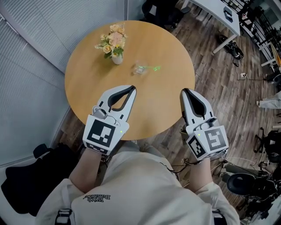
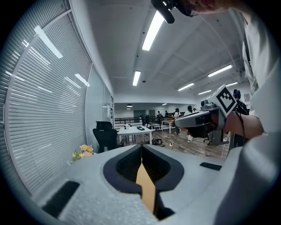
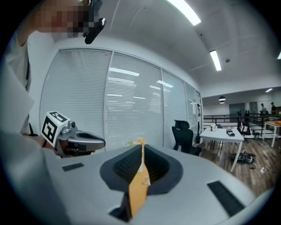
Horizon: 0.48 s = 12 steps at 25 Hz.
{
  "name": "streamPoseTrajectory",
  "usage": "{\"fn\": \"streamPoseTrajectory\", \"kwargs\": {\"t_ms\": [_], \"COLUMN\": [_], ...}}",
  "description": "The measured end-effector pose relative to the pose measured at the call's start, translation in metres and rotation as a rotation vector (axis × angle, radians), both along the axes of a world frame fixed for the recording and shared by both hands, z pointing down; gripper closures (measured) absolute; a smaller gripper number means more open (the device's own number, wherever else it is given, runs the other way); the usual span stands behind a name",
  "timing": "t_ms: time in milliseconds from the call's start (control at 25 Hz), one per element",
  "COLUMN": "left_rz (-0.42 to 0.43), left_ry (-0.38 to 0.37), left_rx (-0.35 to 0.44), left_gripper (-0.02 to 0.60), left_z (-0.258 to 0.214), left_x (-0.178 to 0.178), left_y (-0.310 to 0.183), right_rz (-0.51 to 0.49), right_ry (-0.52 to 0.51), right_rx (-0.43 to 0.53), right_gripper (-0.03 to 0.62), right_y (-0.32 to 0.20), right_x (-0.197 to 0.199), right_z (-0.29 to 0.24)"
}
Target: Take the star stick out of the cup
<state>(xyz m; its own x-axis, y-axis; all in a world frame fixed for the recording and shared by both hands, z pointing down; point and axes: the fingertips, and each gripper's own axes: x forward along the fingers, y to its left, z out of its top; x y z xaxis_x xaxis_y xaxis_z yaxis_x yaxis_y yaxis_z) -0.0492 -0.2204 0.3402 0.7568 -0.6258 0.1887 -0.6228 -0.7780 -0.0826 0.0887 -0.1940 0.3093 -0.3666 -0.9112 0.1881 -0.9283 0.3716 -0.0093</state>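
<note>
A small clear cup (image 1: pixel 139 69) stands on the round wooden table (image 1: pixel 167 101), with a green star stick (image 1: pixel 153 68) poking out of it to the right. My left gripper (image 1: pixel 133 89) is over the table's near left part, well short of the cup, jaws shut with nothing in them. My right gripper (image 1: pixel 185 91) is level with it at the near right edge, also shut and empty. In the left gripper view the jaw tips (image 2: pixel 141 147) meet. In the right gripper view the tips (image 3: pixel 141 148) meet too. The cup is hidden in both gripper views.
A white vase of yellow and pink flowers (image 1: pixel 113 43) stands at the table's far left, left of the cup. A black chair or bag (image 1: pixel 30 176) sits on the floor at the near left. White desks (image 1: pixel 219 13), cables and chairs fill the floor at the right.
</note>
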Motion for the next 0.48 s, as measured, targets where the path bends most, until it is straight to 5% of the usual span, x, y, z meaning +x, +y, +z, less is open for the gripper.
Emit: {"fn": "streamPoseTrajectory", "kwargs": {"t_ms": [480], "left_rz": [-0.069], "left_ry": [0.001], "left_rx": [-0.004], "left_gripper": [0.558], "left_z": [0.000], "left_x": [0.003], "left_y": [-0.011], "right_rz": [-0.056], "right_ry": [0.017], "right_rx": [-0.029], "right_gripper": [0.557], "right_y": [-0.016], "right_x": [0.005], "right_z": [0.010]}}
